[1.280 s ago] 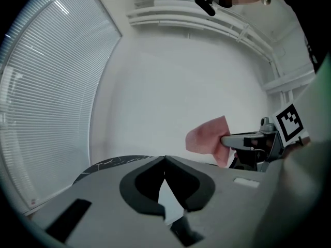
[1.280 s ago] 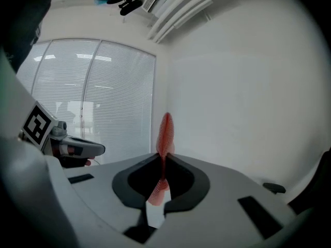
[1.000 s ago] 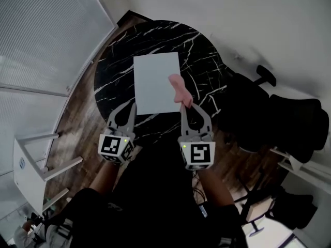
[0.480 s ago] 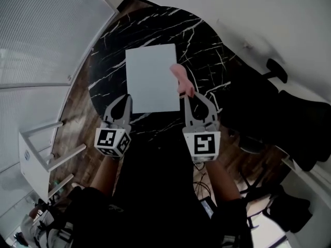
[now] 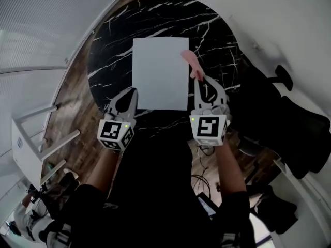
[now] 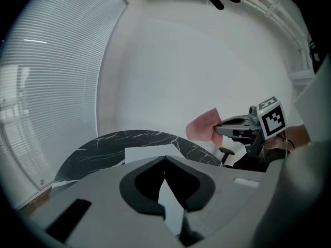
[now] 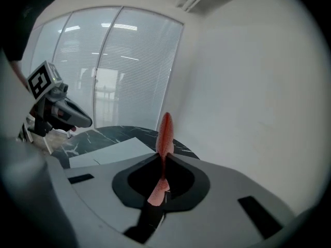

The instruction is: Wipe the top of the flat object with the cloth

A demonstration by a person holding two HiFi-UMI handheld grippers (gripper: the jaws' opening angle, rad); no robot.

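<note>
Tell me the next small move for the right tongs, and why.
Probably lower the right tongs and shift them slightly left, so the pink cloth lands flat on the white sheet. The tongs are shut on the cloth, which sits over the sheet's right edge. In the left gripper view it appears raised above the surface, so no wiping contact shows.

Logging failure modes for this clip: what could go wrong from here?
The shut left gripper does not seem to press the white sheet, so wiping may slide it across the marble table. The right gripper holds the pink cloth as a narrow strip, so strokes may miss areas.
</note>
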